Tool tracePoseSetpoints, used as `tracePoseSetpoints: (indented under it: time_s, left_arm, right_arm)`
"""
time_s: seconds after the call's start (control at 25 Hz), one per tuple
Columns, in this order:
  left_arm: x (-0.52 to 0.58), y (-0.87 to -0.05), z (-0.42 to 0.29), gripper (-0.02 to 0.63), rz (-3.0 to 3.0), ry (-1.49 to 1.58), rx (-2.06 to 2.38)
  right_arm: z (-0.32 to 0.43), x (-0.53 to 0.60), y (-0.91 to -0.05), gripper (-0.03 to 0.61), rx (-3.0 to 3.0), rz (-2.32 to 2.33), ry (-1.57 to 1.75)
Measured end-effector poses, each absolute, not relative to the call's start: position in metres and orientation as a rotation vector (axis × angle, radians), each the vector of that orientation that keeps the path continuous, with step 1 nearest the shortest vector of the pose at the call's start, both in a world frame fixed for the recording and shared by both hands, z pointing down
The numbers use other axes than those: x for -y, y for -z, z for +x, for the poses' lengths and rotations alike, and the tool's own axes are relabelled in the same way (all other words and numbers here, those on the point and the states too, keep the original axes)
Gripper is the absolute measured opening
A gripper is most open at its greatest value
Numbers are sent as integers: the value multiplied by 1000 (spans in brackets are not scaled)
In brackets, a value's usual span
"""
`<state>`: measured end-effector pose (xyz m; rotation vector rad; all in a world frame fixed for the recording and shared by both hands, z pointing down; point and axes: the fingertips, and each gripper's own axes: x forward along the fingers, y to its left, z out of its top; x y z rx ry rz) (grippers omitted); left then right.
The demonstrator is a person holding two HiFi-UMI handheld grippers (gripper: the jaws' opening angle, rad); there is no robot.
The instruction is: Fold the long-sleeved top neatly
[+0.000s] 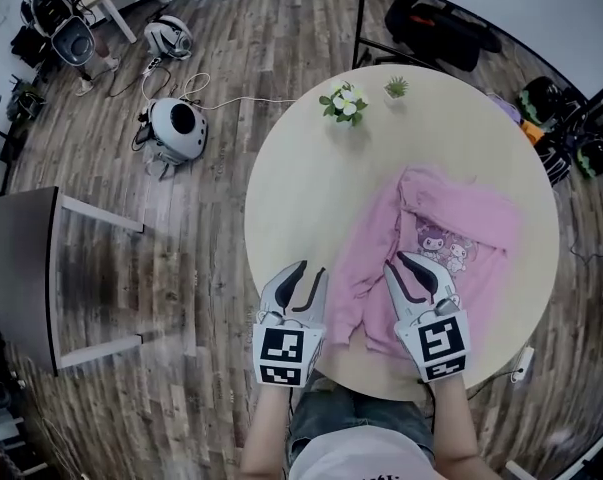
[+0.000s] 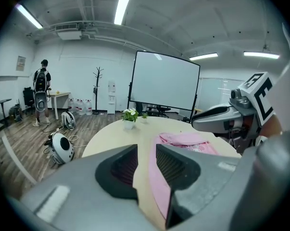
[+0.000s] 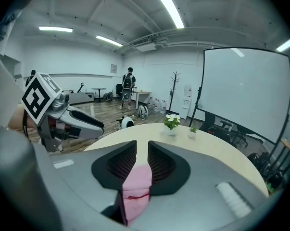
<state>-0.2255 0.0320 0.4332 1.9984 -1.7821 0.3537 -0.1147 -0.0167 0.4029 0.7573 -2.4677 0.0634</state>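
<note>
Pink top (image 1: 461, 233) lies rumpled on the near half of the round table (image 1: 301, 158). Right gripper (image 3: 141, 160) is clamped on a fold of it. Left gripper (image 2: 146, 154) has its jaws apart and empty. Recommended: carry the pinched edge across level, keeping the cloth taut.

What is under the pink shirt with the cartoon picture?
The pink top lies on the round pale table. Whether anything else is beneath it cannot be seen; the cloth covers that part.
</note>
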Motion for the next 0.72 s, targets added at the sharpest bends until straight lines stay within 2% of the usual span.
tracePoseSetpoints:
  time_s: [0.72]
  left_arm:
    - [-144, -437, -206, 119, 1764, -301, 1971]
  right_arm:
    - [-121, -93, -433, 106, 2458, 341, 103]
